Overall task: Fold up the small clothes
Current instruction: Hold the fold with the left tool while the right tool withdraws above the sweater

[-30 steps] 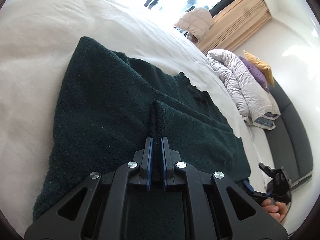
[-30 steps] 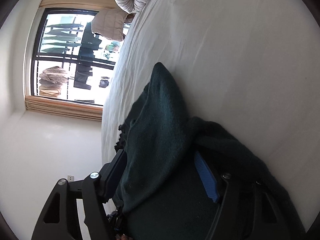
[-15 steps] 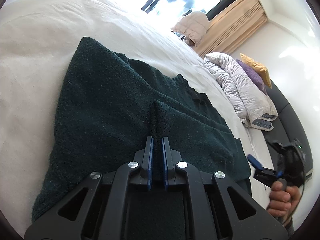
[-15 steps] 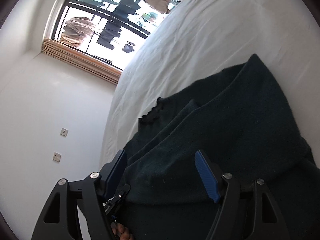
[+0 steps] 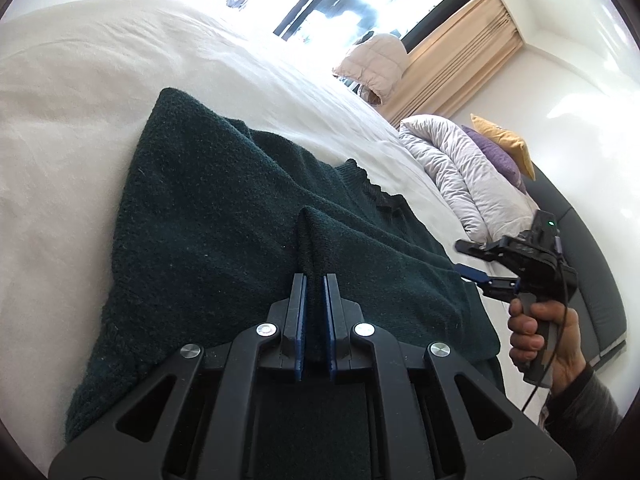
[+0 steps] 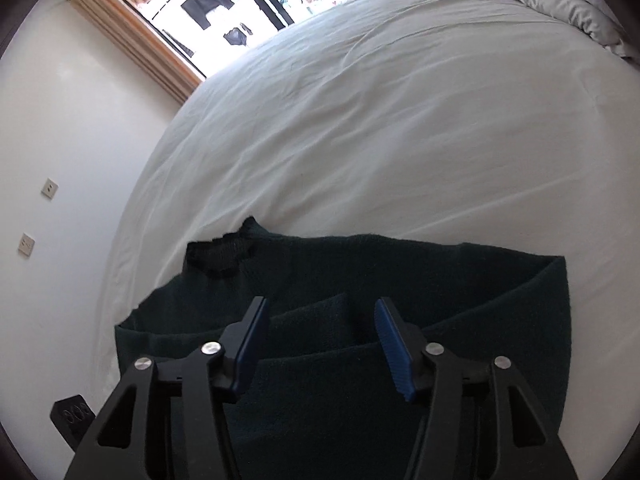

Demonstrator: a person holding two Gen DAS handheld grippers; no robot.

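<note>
A dark green knitted sweater (image 5: 208, 216) lies partly folded on the white bed (image 5: 72, 92). My left gripper (image 5: 315, 280) is shut on a raised fold of the sweater, pinched between its blue pads. In the left wrist view my right gripper (image 5: 466, 258) hovers off the sweater's right edge, held by a hand (image 5: 536, 336). In the right wrist view the right gripper (image 6: 320, 306) hangs above the sweater (image 6: 360, 264) near its collar (image 6: 218, 254); its jaws are closing, with no cloth pressed between the pads.
A rumpled grey duvet (image 5: 460, 168) with purple and yellow pillows (image 5: 504, 148) lies at the bed's far end. A bright window with tan curtains (image 5: 452, 52) is behind. A dark sofa (image 5: 592, 240) runs along the right. Wall sockets (image 6: 26, 244) sit left of the bed.
My right gripper has let go of the sweater, swung away from it, rolled upright and begun closing. The left gripper has kept its pinch and barely moved.
</note>
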